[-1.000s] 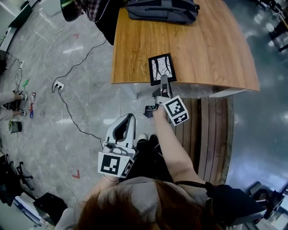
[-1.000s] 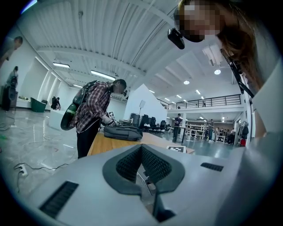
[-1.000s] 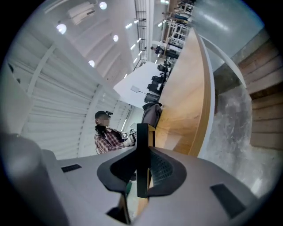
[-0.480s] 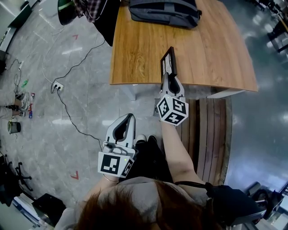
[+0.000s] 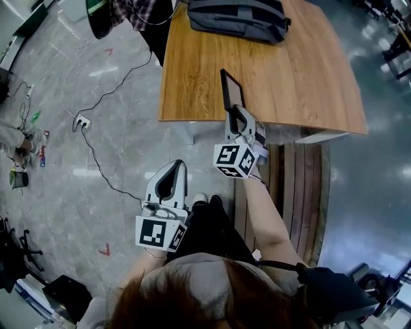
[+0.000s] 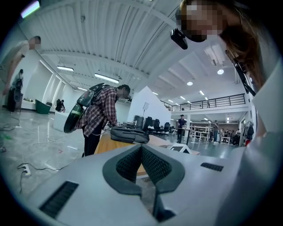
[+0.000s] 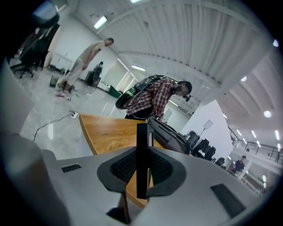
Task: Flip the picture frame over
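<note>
Currently the right gripper [image 5: 235, 114] clamps the picture frame [image 5: 228, 91] by its lower rim, jaws partway closed, pads pressing both faces. The frame stands on edge over the near edge of the table [image 5: 308, 77] — likely mid-flip, so the other face can go down. Left gripper [image 5: 172, 168] hangs off the table, jaws together, empty — seemingly not needed.

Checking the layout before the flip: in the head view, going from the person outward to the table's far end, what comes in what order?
left gripper → right gripper → picture frame → grey bag
</note>
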The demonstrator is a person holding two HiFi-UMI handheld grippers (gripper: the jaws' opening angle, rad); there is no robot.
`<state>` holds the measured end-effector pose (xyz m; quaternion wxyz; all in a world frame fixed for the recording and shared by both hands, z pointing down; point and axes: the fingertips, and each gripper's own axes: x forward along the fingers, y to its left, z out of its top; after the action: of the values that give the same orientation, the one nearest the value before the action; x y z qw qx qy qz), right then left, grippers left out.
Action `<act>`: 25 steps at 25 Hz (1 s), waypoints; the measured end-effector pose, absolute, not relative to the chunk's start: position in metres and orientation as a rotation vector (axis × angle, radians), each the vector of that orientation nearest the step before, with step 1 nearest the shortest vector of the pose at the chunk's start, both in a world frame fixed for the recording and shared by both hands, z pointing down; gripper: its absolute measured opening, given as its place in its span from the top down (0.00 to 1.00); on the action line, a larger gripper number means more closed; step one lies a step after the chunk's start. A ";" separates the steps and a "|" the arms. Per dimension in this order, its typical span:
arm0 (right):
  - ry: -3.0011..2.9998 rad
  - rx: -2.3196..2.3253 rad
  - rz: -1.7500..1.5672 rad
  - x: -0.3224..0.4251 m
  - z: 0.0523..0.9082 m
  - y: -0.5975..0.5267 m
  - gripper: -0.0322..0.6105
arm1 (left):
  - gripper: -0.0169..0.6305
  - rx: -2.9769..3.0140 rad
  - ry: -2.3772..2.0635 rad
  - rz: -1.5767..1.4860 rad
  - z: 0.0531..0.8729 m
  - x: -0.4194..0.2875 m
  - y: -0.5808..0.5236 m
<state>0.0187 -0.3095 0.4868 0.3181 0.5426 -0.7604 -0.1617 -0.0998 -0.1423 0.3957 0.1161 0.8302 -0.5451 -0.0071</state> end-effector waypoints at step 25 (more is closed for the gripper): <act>-1.577 0.879 -0.787 -0.015 0.562 -0.302 0.82 | 0.96 2.413 -1.609 -0.006 0.403 -0.111 -0.144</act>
<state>-0.0146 -0.3024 0.5623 0.5531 0.3718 -0.6671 -0.3330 -0.1111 -0.1437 0.4032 0.1201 0.8260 -0.5508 -0.0019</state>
